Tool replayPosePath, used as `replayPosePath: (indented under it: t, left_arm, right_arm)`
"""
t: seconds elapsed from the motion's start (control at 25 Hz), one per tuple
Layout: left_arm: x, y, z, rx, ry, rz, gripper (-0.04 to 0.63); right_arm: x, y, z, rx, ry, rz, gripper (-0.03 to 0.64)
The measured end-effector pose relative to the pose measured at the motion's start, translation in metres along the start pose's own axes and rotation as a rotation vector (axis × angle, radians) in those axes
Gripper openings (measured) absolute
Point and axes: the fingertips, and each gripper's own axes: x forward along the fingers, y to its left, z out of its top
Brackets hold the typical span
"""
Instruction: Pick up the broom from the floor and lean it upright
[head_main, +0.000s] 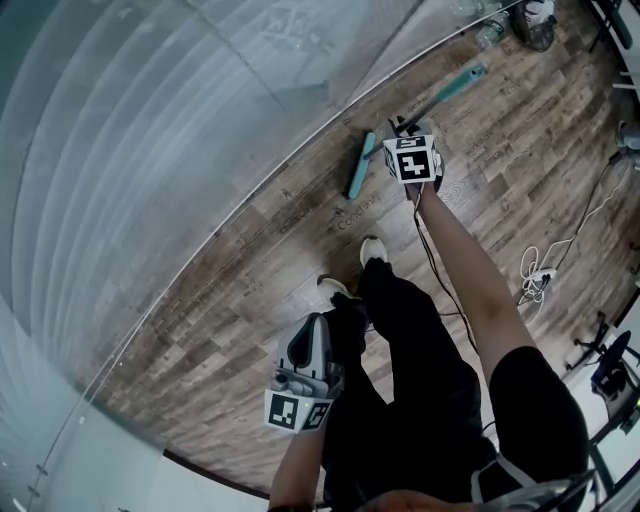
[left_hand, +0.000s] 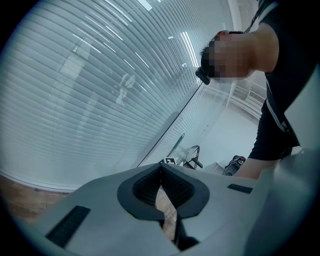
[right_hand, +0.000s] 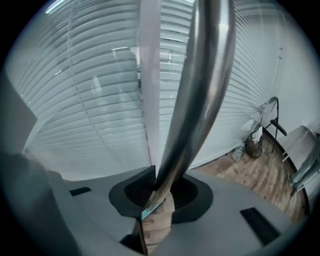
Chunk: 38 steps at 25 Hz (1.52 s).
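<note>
Pinching the broom (head_main: 357, 168) by its pole, the right claw (right_hand: 157, 192) holds firm; the left claw (left_hand: 161, 172) is pressed together, empty. Broom head rests on the floor (head_main: 250, 290) just beside the glass wall (head_main: 200, 150). Recommended: pivot on the head and swing the pole up steadily toward that wall.

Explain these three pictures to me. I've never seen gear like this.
No robot here: a person holds a two-jaw gripper in each hand. The head view looks down from the person's head at a wooden floor. The other two cameras ride on the grippers, looking along their jaws. The right gripper is closed on the metal handle of a teal-headed broom. The left gripper hangs by the person's legs, jaws together, holding nothing. The marker cubes belong to the grippers.
</note>
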Motion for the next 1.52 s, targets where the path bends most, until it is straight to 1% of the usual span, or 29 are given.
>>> replayPosePath:
  t: [0.16, 0.24, 0.36, 0.44, 0.6, 0.72, 0.84, 1.0, 1.12, 1.24, 1.4, 1.52]
  left_arm:
    - [-0.001, 0.001, -0.003, -0.016, 0.002, 0.003, 0.018]
    - [-0.001, 0.000, -0.005, -0.019, 0.004, 0.001, 0.018]
    - [-0.002, -0.003, -0.003, -0.014, -0.001, -0.005, 0.018]
    - [-0.006, -0.002, -0.002, -0.010, -0.006, -0.007, 0.018]
    - [-0.013, 0.009, -0.006, -0.013, 0.000, 0.010, 0.018]
    - [-0.018, 0.016, -0.009, -0.019, -0.001, 0.019, 0.018]
    - [-0.020, 0.018, -0.009, -0.022, -0.006, 0.017, 0.018]
    - [-0.018, 0.016, -0.006, -0.021, -0.017, 0.007, 0.018]
    - [-0.018, 0.013, 0.001, -0.022, -0.024, 0.001, 0.018]
    - [-0.021, 0.003, 0.012, -0.013, -0.028, -0.011, 0.018]
    - [-0.026, -0.021, 0.038, 0.009, -0.038, -0.039, 0.018]
    - [-0.034, -0.044, 0.062, 0.034, -0.043, -0.068, 0.018]
  right_arm:
    - [0.000, 0.026, 0.008, -0.110, -0.026, 0.024, 0.091]
    - [0.004, 0.043, 0.018, -0.142, -0.048, 0.028, 0.091]
    - [0.014, 0.060, 0.031, -0.176, -0.064, 0.009, 0.091]
    - [0.020, 0.062, 0.037, -0.196, -0.076, -0.018, 0.097]
    - [0.027, 0.060, 0.034, -0.209, -0.084, -0.033, 0.106]
    - [0.027, 0.058, 0.030, -0.213, -0.098, -0.023, 0.140]
    - [0.024, 0.055, 0.031, -0.198, -0.128, -0.007, 0.164]
    - [0.013, 0.056, 0.037, -0.178, -0.176, 0.004, 0.167]
    - [-0.016, 0.061, 0.039, -0.128, -0.188, 0.010, 0.181]
    - [-0.060, 0.071, 0.035, -0.084, -0.208, 0.037, 0.186]
    - [-0.128, 0.077, 0.030, -0.060, -0.224, 0.063, 0.186]
    - [-0.189, 0.079, 0.027, -0.008, -0.232, 0.068, 0.186]
